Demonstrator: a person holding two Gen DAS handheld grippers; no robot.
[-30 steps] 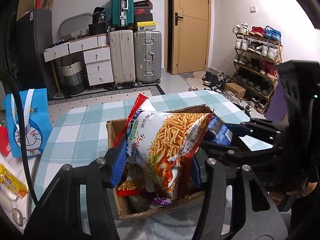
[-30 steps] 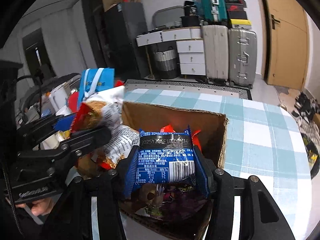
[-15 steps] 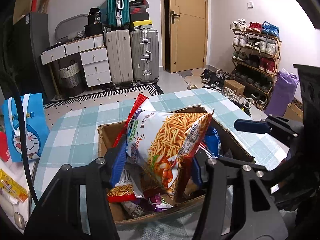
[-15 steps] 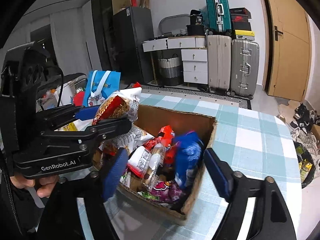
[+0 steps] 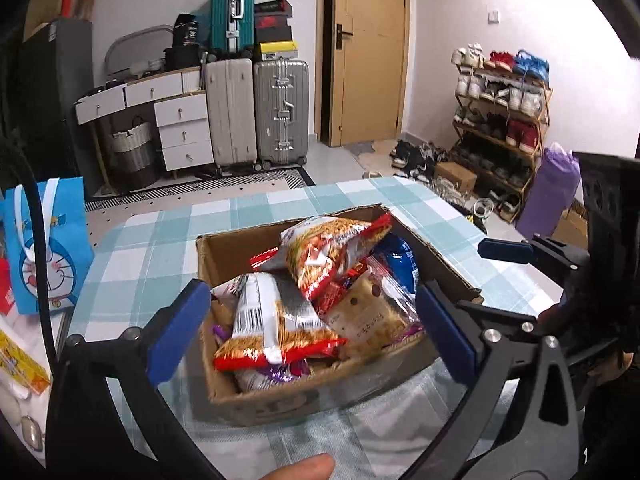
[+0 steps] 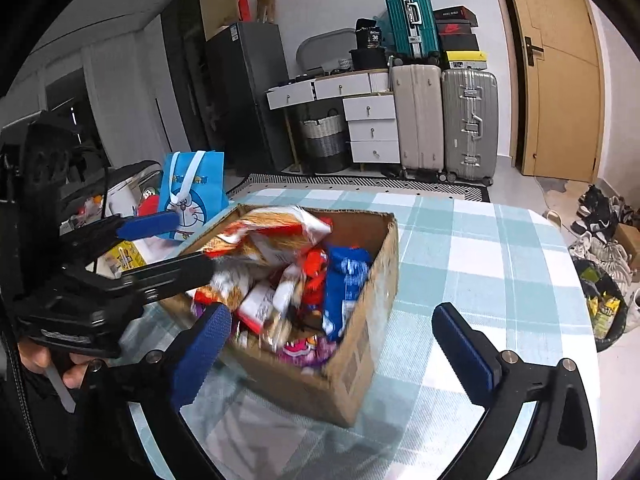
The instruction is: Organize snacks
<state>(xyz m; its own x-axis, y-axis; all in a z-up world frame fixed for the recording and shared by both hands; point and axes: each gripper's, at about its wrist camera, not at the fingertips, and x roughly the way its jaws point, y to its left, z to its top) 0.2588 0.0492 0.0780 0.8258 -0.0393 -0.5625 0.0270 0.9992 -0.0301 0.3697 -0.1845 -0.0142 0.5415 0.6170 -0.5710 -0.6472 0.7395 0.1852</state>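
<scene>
Cardboard box [image 5: 256,400], 1, open-topped, standing on the checked tabletop [image 5: 152,248]; holds all the snacks in view.

Contents: orange-and-red noodle snack bag [image 5: 332,248], lying on top of the heap toward the far wall of the box; second noodle bag [image 5: 272,332] with white barcode panel, at the near left; blue packet [image 5: 400,260], against the right wall; clear-wrapped biscuit pack [image 5: 368,316], near right; purple wrappers underneath, too blurred in the right wrist view to identify further.

Left tool [image 5: 312,328]: jaws opening, spread wider than the heap, pads touching nothing; nothing gripped. A fingertip [image 5: 304,468] shows at the bottom edge.

Right tool [image 6: 332,340]: jaws opening, splayed over the near corner of the box, gripping nothing.

Surroundings: blue cartoon gift bag [image 5: 48,252] left of the tabletop; 3 suitcases [image 5: 256,112] against the far wall; shoe rack [image 5: 500,112] at right.
</scene>
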